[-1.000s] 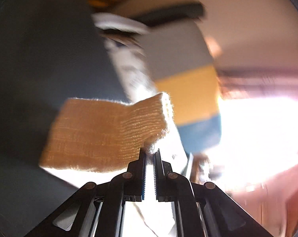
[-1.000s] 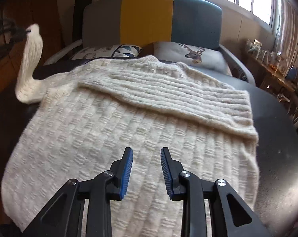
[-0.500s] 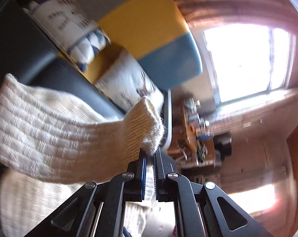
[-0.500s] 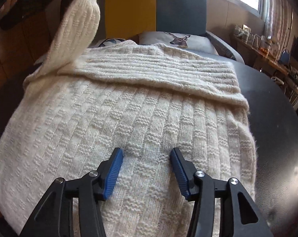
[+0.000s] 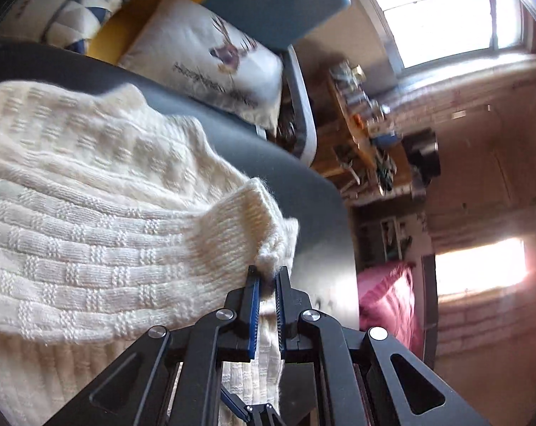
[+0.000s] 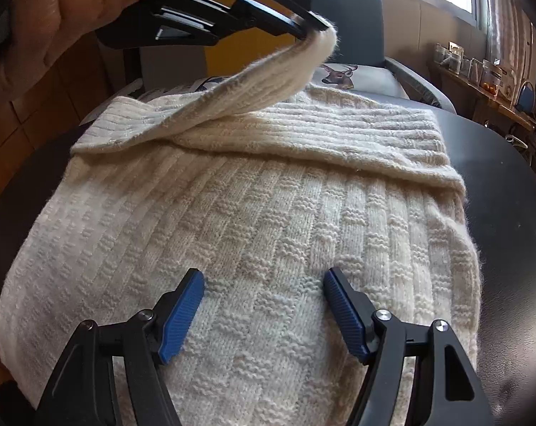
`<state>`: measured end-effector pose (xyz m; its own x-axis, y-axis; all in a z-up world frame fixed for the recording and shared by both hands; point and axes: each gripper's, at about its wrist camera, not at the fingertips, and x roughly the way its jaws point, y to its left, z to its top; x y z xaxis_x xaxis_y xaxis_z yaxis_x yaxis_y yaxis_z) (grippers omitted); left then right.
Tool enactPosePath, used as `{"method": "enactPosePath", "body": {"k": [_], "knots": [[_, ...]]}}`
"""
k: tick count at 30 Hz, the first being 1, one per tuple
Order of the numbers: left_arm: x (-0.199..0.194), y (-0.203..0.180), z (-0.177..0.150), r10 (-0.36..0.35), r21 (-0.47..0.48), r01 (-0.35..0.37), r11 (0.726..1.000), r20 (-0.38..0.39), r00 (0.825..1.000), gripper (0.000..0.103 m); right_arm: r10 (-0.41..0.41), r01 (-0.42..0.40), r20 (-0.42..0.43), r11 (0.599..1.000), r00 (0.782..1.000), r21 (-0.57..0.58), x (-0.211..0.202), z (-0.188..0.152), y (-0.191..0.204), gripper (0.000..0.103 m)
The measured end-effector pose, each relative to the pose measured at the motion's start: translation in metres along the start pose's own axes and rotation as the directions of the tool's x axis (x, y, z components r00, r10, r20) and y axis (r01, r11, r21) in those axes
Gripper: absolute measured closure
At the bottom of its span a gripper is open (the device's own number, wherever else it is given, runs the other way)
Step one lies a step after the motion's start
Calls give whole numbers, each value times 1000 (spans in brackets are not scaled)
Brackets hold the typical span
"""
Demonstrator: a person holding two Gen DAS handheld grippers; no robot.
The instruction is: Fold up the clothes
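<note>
Cream knit sweater [image 6: 253, 234] lies flat on a dark round table [image 6: 509, 184], body spread toward the right wrist camera. Basket-weave block texture across the body, fuzzy yarn. One sleeve [image 6: 339, 138] is folded across the far part of the body, its ribs running crosswise, cuff end near the table's right side.

Left gripper [image 5: 266, 277] is clenched on the ribbed cuff [image 5: 253, 220] of the other sleeve [image 6: 253, 85]; a tuft of yarn sits pinched between the blue pads. In the right wrist view that sleeve rises off the sweater's far-left shoulder and arcs up over the folded one, cuff in the air, not touching the body. A person's hand [image 6: 54, 10] grips the left tool at top left.

Right gripper [image 6: 264, 291] is released: jaws have just been opening, now wide apart. Fingertips [image 6: 188, 285] sit right at the knit surface in the near middle of the body; contact can't be confirmed. Only flat fabric lies between them, nothing pinched.

Behind the table: armchair [image 6: 346, 25] with grey, yellow and blue back panels, and a deer-print cushion [image 6: 353, 76] on its seat.
</note>
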<state>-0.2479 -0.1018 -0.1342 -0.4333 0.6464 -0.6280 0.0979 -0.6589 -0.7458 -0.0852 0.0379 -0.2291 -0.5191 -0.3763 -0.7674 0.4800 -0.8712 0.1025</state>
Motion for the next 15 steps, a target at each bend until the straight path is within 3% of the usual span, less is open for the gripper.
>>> {"method": "enactPosePath", "body": {"k": [5, 8, 10, 13, 15], "knots": [[26, -20, -3, 19, 101, -12, 995, -75, 997, 96, 30, -30, 9, 999, 1000, 22, -2, -1, -5, 31], [46, -20, -2, 57, 116, -39, 992, -150, 987, 86, 49, -49, 16, 998, 999, 37, -4, -1, -7, 31], [54, -17, -1, 63, 116, -45, 992, -162, 985, 85, 72, -73, 20, 996, 997, 55, -6, -2, -10, 31], [59, -12, 1, 45, 102, -27, 994, -178, 983, 82, 161, -164, 30, 978, 986, 132, -13, 0, -25, 31], [49, -8, 0, 12, 75, 0, 997, -162, 987, 80, 248, -250, 42, 937, 968, 243, -18, 4, -46, 31]]}}
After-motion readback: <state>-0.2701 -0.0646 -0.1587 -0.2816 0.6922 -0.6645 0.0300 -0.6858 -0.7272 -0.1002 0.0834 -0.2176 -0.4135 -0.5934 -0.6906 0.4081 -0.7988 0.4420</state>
